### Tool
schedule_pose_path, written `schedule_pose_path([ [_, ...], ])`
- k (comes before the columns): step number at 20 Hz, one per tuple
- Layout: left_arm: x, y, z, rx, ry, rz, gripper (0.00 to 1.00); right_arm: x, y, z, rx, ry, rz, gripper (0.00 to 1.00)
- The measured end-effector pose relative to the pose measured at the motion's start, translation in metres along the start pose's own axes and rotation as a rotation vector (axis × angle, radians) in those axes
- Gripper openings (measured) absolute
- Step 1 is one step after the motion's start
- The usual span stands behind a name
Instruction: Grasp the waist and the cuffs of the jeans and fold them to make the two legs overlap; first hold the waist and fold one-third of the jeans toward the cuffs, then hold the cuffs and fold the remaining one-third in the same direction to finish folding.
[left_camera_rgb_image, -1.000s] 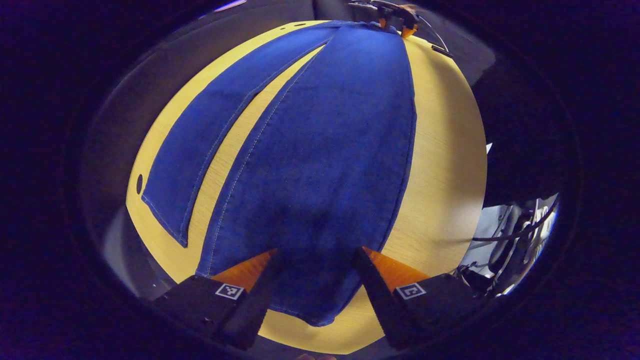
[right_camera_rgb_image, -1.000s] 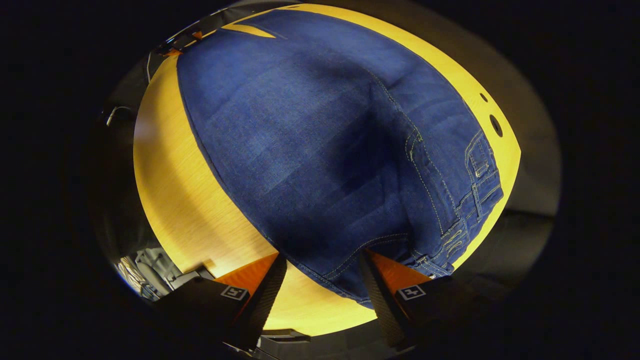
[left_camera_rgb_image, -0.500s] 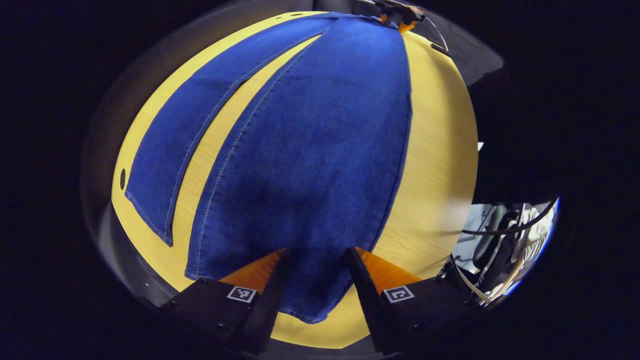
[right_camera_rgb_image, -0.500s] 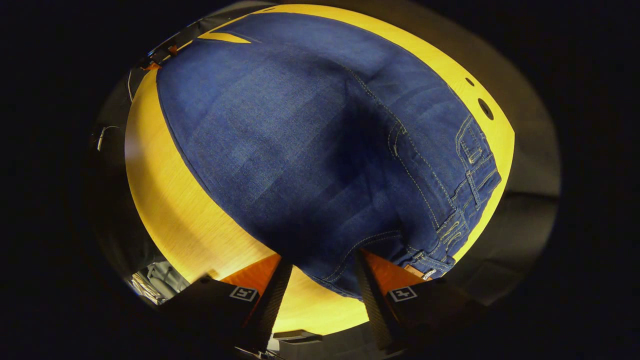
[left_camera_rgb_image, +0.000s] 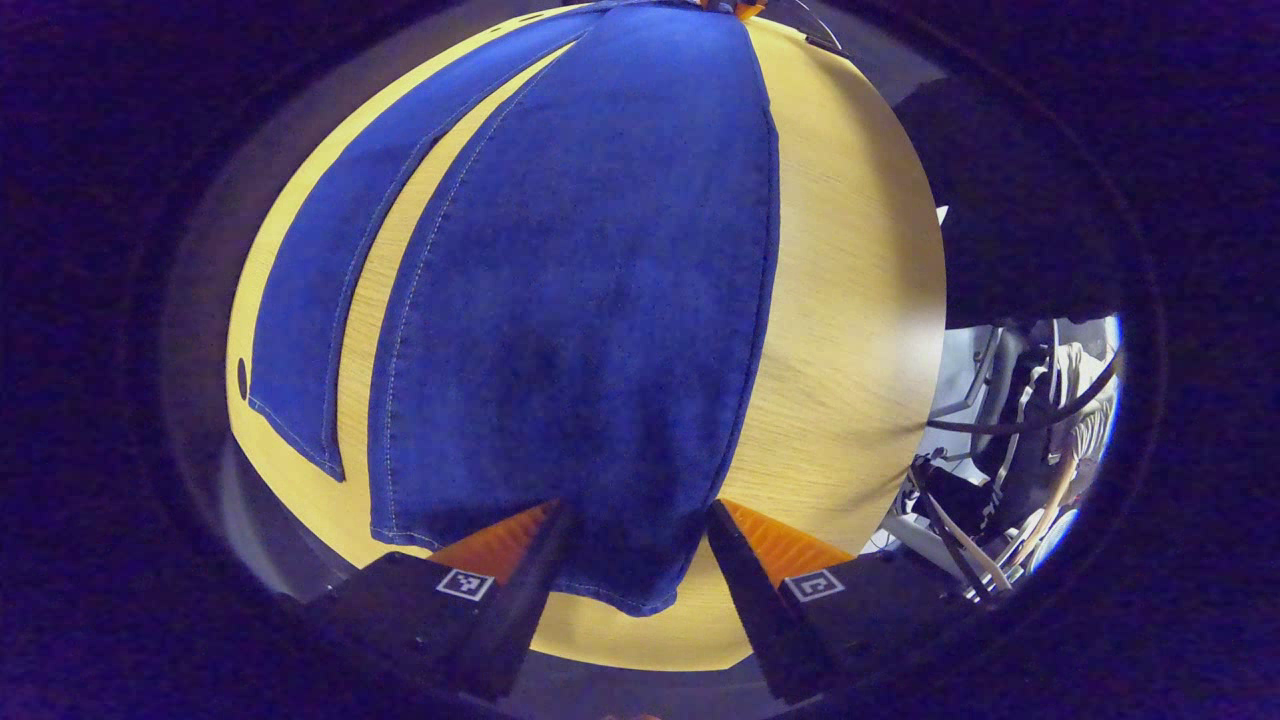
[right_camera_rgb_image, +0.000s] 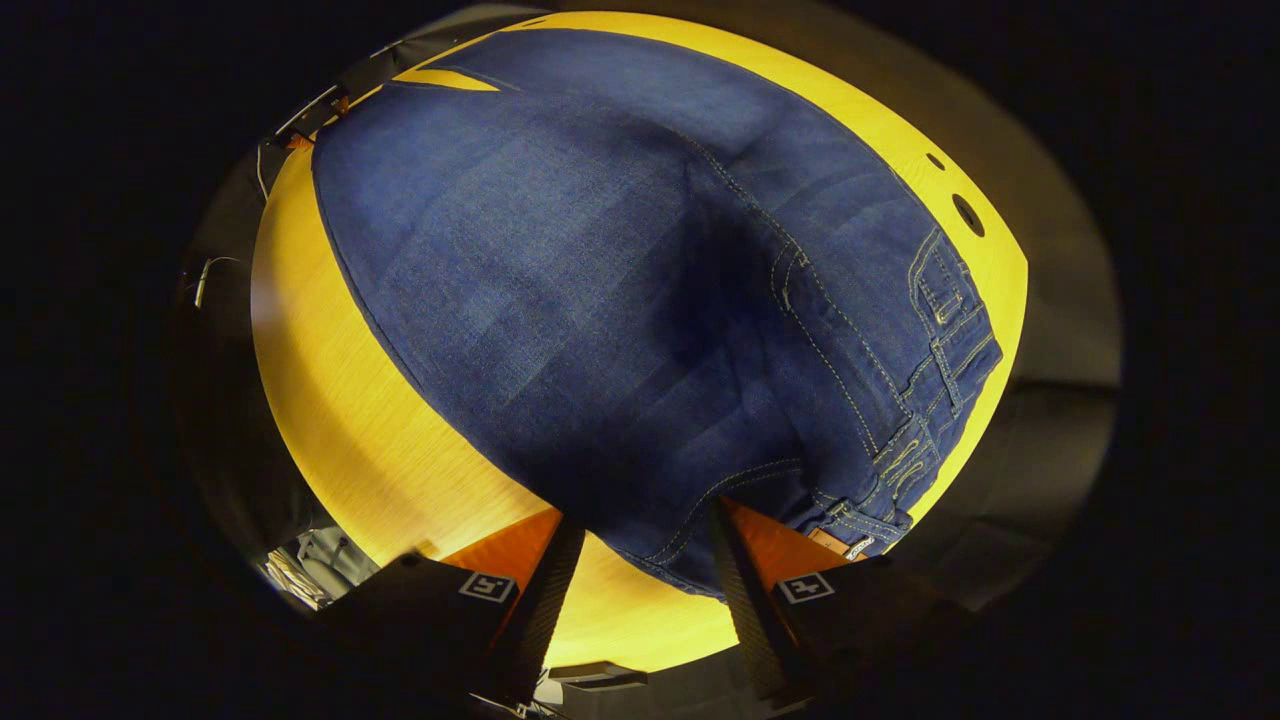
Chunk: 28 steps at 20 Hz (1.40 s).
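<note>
Blue jeans lie flat on a yellow wooden table, the two legs spread apart. My left gripper is open at the cuff of the nearer leg, a finger on either side of the cloth. The other leg lies to the left, with a strip of table between. In the right gripper view the seat and waistband of the jeans show. My right gripper is open, straddling the waist corner near the table's edge. The left gripper appears far off at the top left.
Small round holes mark the tabletop near the waistband and beside the far cuff. Cables and equipment hang off the table's right side in the left gripper view. Bare wood runs along the jeans' left side.
The left gripper has swung a little, so the leg now runs straighter up its view; its fingers narrowed, then widened slightly. The right gripper edged closer to the waist, then held still.
</note>
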<state>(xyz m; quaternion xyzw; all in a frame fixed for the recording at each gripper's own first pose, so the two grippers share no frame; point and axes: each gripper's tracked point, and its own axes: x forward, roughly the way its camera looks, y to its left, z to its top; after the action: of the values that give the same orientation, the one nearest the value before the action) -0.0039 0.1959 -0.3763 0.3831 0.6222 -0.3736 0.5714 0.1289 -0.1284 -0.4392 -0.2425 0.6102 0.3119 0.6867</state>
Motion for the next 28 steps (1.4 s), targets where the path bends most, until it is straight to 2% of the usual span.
schedule_pose_path([
  [2, 0.001, 0.003, 0.002, -0.014, -0.01, 0.0, 0.9, -0.001, 0.0, 0.0, 0.002, -0.001, 0.0, 0.79],
  [3, 0.001, 0.007, 0.005, -0.043, -0.013, 0.008, 0.87, -0.001, -0.001, 0.0, 0.005, 0.001, -0.001, 0.79],
  [4, 0.001, 0.014, 0.005, -0.081, -0.007, 0.015, 0.71, 0.0, -0.003, 0.001, 0.024, -0.004, -0.005, 0.78],
  [5, 0.002, 0.022, 0.008, -0.124, -0.007, 0.03, 0.55, -0.002, -0.013, 0.004, 0.04, -0.014, -0.028, 0.74],
  [7, 0.002, 0.027, 0.007, -0.201, -0.011, -0.002, 0.22, -0.001, -0.019, 0.01, 0.091, -0.035, -0.028, 0.24],
  [8, -0.003, 0.028, 0.011, -0.252, -0.025, -0.023, 0.06, -0.003, -0.021, 0.013, 0.103, -0.057, -0.037, 0.24],
  [9, -0.004, 0.03, 0.013, -0.318, -0.037, -0.03, 0.06, -0.001, -0.021, 0.015, 0.141, -0.072, -0.044, 0.13],
  [11, -0.009, 0.032, 0.016, -0.405, -0.081, -0.038, 0.06, -0.002, -0.024, 0.016, 0.18, -0.1, -0.06, 0.05],
  [15, -0.023, 0.049, 0.018, -0.51, -0.181, -0.043, 0.06, -0.022, -0.023, 0.023, 0.258, -0.168, -0.054, 0.05],
  [22, -0.065, 0.078, 0.039, -0.638, -0.314, 0.066, 0.06, -0.085, -0.052, 0.065, 0.409, -0.376, -0.058, 0.05],
  [25, -0.082, 0.109, 0.055, -0.759, -0.369, 0.114, 0.06, -0.105, -0.073, 0.091, 0.496, -0.471, -0.072, 0.05],
  [28, -0.102, 0.137, 0.078, -0.864, -0.448, 0.142, 0.06, -0.115, -0.087, 0.108, 0.557, -0.503, -0.08, 0.05],
])
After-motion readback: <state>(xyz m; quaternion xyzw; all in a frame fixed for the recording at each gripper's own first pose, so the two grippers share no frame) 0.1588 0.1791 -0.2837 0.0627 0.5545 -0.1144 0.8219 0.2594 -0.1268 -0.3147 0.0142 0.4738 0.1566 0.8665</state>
